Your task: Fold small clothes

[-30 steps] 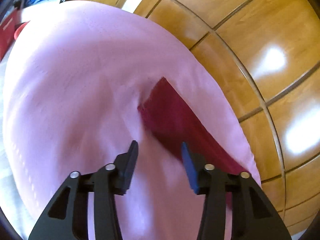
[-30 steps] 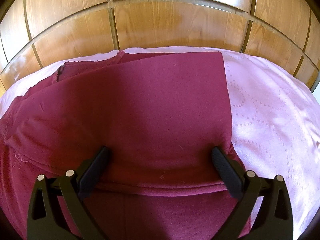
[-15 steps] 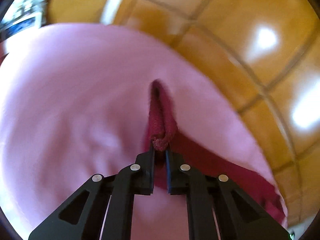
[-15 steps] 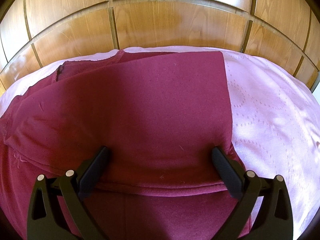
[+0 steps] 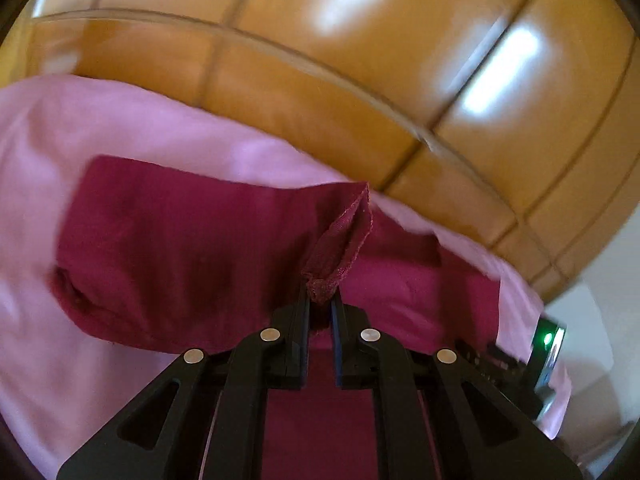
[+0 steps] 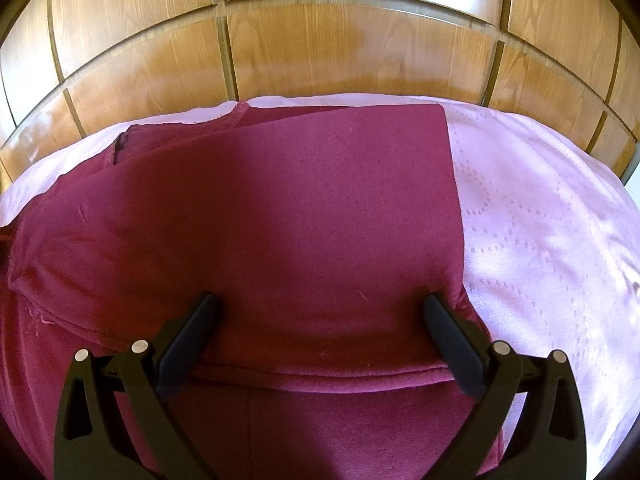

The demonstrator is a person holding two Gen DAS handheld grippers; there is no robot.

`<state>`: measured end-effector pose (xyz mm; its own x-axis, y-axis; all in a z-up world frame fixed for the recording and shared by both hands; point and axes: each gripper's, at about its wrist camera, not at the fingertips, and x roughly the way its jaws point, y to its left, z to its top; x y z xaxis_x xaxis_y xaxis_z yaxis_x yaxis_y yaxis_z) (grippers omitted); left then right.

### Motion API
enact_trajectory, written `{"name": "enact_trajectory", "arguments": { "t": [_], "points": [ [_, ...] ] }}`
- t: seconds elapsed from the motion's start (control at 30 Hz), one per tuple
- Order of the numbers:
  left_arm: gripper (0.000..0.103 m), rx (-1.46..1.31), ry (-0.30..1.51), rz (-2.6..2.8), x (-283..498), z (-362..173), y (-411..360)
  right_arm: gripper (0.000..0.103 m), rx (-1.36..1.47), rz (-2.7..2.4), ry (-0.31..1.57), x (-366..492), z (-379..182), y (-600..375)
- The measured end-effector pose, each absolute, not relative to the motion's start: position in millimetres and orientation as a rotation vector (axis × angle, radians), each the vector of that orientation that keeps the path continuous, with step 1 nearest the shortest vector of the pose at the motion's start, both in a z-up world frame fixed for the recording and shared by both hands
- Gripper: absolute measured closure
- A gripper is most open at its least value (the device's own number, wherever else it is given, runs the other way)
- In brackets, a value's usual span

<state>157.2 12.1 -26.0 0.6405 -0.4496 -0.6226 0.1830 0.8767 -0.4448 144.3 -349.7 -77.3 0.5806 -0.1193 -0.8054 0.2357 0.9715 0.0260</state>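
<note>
Left wrist view: the left claw [image 5: 320,300] is pinching a bunched corner of the maroon garment [image 5: 172,248], its jaws pressed together on the cloth. The pinched corner rises as a narrow ridge from the fingertips, its hemmed edge visible, while the rest of the garment spreads to the left and below over the pink sheet [image 5: 120,128]. This picture is motion-blurred. Behind the sheet runs the panelled wooden headboard [image 5: 320,60], with bright reflections on it. At the right edge, a dark device with a green light [image 5: 546,338] sits just beside the garment; only this view shows it.

Right wrist view: the right claw [image 6: 320,322] is spread wide, its fingers [image 6: 452,340] resting on the garment [image 6: 300,208] near a folded hem; nothing is gripped between them. Only this view shows the garment's layout: a flat, folded upper layer with a straight right edge, lying over a lower layer whose seam and notch show at the upper left. The sheet [image 6: 540,220] is bare to the right, and here its dotted woven pattern is sharp. The headboard [image 6: 320,48] stands behind. The left claw and its lifted corner are out of this view.
</note>
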Motion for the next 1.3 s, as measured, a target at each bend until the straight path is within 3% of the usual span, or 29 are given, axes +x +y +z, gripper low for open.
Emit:
{"name": "enact_trajectory", "arguments": {
  "t": [0.03, 0.1, 0.2, 0.37, 0.6, 0.8, 0.87, 0.9, 0.97, 1.3],
  "points": [
    [0.095, -0.331, 0.808, -0.373, 153.8, -31.4, -2.3, 0.002, 0.136, -0.207, 0.928, 144.0, -77.3, -350.0],
    [0.08, -0.299, 0.839, -0.395, 153.8, -41.9, -17.9, 0.002, 0.141, -0.205, 0.928, 144.1, -77.3, -350.9],
    [0.068, -0.284, 0.849, -0.398, 144.6, -49.6, -20.2, 0.002, 0.147, -0.202, 0.929, 145.0, -77.5, -351.4],
    [0.068, -0.201, 0.833, -0.355, 104.0, -61.2, -14.2, 0.002, 0.139, -0.215, 0.945, 147.1, -71.5, -349.5],
    [0.068, -0.244, 0.855, -0.321, 92.3, -88.1, 8.3, 0.01, 0.234, 0.06, 0.845, 147.8, -12.4, -277.8],
    [0.068, -0.249, 0.83, -0.33, 88.7, -91.2, 11.1, 0.026, 0.268, 0.319, 0.963, 182.7, -19.8, -176.2],
    [0.068, -0.265, 0.823, -0.337, 86.7, -92.6, 15.7, 0.054, 0.227, 0.325, 1.042, 196.2, -34.1, -150.0],
    [0.068, -0.269, 0.819, -0.34, 86.0, -93.0, 16.8, 0.079, 0.205, 0.327, 1.052, 198.7, -35.6, -143.3],
    [0.068, -0.278, 0.816, -0.345, 87.8, -93.9, 16.5, 0.098, 0.176, 0.319, 1.027, 197.5, -28.3, -138.3],
    [0.068, -0.31, 0.813, -0.362, 86.4, -97.0, 20.1, 0.099, 0.203, 0.21, 0.772, 163.3, 66.6, -231.3]
  ]
}}
